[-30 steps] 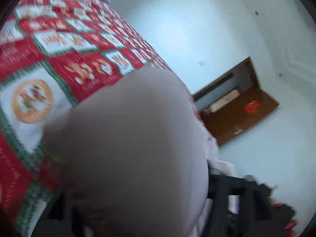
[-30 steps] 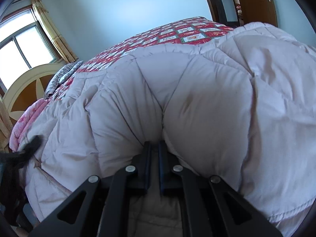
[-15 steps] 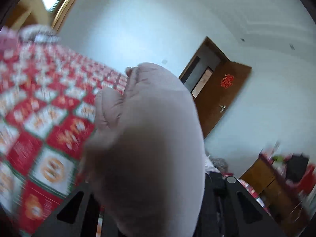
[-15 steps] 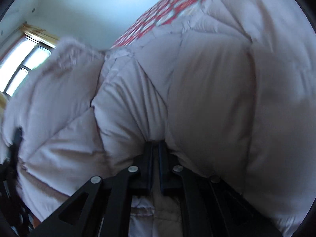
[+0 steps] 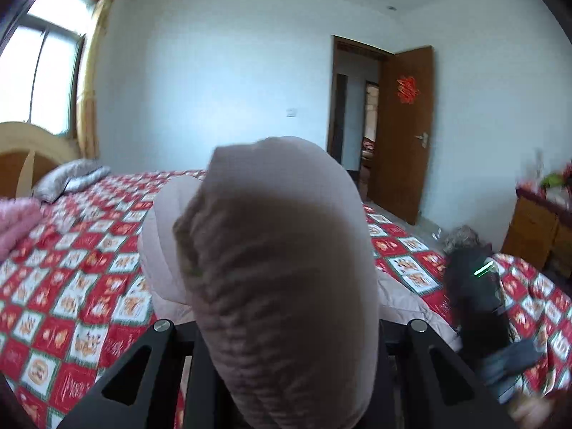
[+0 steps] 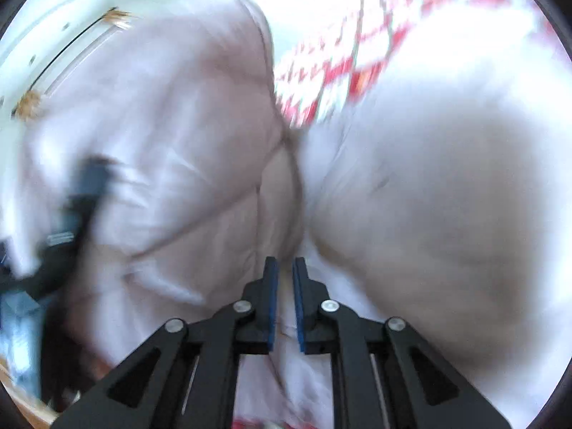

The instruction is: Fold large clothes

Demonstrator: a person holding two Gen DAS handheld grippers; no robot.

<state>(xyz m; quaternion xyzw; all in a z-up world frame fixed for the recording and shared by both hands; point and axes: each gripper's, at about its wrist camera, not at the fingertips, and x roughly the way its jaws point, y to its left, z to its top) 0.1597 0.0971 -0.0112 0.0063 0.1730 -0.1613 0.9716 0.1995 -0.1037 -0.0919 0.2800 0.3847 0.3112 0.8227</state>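
Observation:
A pale pink quilted puffer jacket (image 5: 279,250) bulges up right in front of the left wrist camera, above a red and white patchwork bedspread (image 5: 71,286). My left gripper (image 5: 286,325) is shut on this padded part, which hides the fingertips. In the right wrist view the jacket (image 6: 178,125) fills the picture, blurred. My right gripper (image 6: 285,268) has its jaws opening, a narrow gap between the blue pads (image 6: 272,296) with pale fabric showing in it. A dark blurred gripper body (image 6: 82,196) shows at the left against the jacket.
A brown door (image 5: 404,136) stands open at the far right of the bed. A wooden headboard (image 5: 21,157), a grey pillow (image 5: 71,178) and a pink blanket (image 5: 14,221) lie at the left. A wooden cabinet (image 5: 536,228) stands at the right.
The left view has rolled upright and risen, with the jacket still in the gripper. The right gripper's jaws have parted slightly and its view has swung across the jacket.

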